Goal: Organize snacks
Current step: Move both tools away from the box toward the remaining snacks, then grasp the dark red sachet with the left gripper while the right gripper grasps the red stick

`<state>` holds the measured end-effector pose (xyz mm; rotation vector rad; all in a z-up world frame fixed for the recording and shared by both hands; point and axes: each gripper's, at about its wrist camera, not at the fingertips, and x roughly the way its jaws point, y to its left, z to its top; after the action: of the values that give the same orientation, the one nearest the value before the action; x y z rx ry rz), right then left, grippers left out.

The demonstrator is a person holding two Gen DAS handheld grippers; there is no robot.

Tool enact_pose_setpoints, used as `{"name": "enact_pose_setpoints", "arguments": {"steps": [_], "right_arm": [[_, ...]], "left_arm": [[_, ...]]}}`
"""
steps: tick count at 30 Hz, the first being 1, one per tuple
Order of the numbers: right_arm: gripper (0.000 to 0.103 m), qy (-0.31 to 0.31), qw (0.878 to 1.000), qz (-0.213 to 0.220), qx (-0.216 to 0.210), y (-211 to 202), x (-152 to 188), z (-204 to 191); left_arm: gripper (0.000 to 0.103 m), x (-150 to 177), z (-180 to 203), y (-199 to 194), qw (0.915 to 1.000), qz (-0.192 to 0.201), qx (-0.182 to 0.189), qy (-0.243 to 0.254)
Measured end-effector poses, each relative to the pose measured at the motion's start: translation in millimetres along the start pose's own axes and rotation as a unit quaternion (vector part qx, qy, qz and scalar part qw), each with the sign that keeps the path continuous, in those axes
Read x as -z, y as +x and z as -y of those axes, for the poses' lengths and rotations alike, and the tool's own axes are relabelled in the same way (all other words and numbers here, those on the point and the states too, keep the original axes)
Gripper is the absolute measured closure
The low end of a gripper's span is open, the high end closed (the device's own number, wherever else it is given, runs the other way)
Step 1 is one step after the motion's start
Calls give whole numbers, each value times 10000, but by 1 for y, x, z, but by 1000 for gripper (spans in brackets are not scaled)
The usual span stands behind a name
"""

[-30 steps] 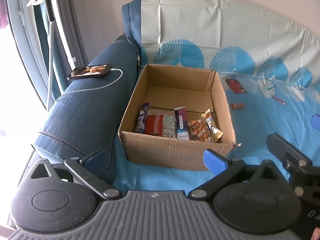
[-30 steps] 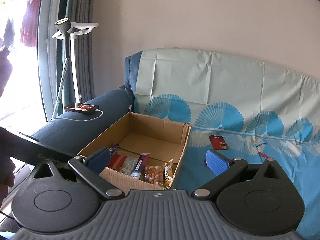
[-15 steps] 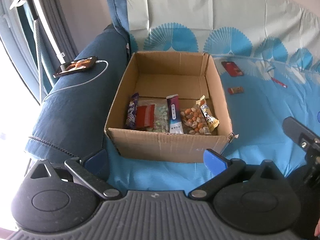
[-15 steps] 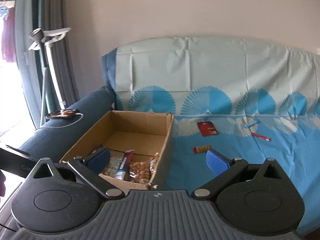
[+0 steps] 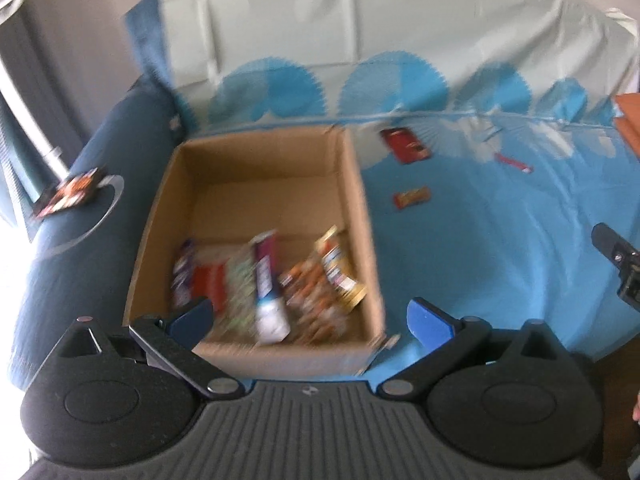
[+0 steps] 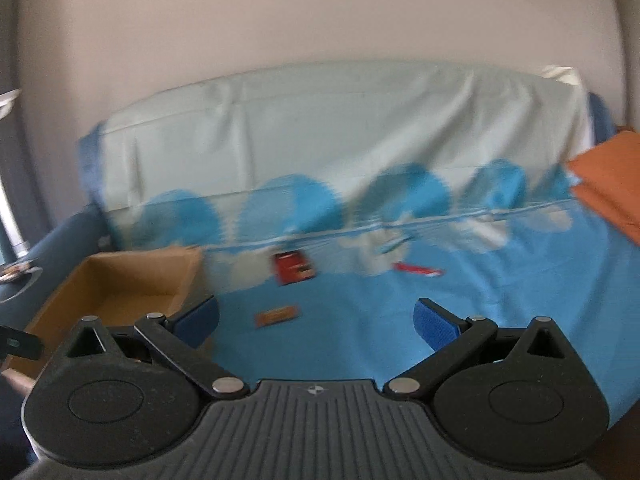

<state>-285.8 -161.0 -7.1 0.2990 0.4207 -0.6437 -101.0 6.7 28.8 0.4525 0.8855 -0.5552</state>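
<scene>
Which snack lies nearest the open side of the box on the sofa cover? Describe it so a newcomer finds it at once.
Start at the cardboard box on the blue sofa cover. To its right three red items lie loose. The small orange-red bar is nearest the box, shorter than the flat red packet behind it and stubbier than the thin red stick farther right.

An open cardboard box (image 5: 256,216) on the sofa holds blurred snack packets (image 5: 268,280). Beside it lie a red packet (image 5: 405,145), small bar (image 5: 412,198) and red stick (image 5: 513,163).
</scene>
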Motion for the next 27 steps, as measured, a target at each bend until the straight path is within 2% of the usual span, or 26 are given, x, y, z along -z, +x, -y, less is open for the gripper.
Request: {"name": "enact_pose_setpoints", "arguments": {"steps": [4,8,13,15,17,19,21,23,27], "right_arm": [[0,126,9993,-71,332,34,-11,45],[0,135,9983,-247,502,83,-16,81],[0,12,9976,-464,517,165,-19,116],[0,175,9971,-612,411,209,-19,135],[0,478,9940,-955,226,257,-18,157],[0,508,9907,-1151,519,302,-14,174],[0,347,9901,-1219,597,335,-10,184],[0,293,9894,-1315,540,363,-7,191],[0,-70,9895,-1396,380,408,-3,194]], "left_arm": [[0,-42,36,23,9995,-4,245,196],[0,-85,72,69,9988,-183,302,328],[0,-133,109,159,9963,-616,546,233],[0,-151,119,199,9936,-743,842,103],[0,-169,129,244,9907,-962,965,-47],[0,-187,135,288,9896,-1118,853,-292],[0,-201,140,328,9870,-1263,817,-569],[0,-213,145,362,9844,-1373,808,-753],[0,-231,159,415,9831,-1510,763,-706]]}}
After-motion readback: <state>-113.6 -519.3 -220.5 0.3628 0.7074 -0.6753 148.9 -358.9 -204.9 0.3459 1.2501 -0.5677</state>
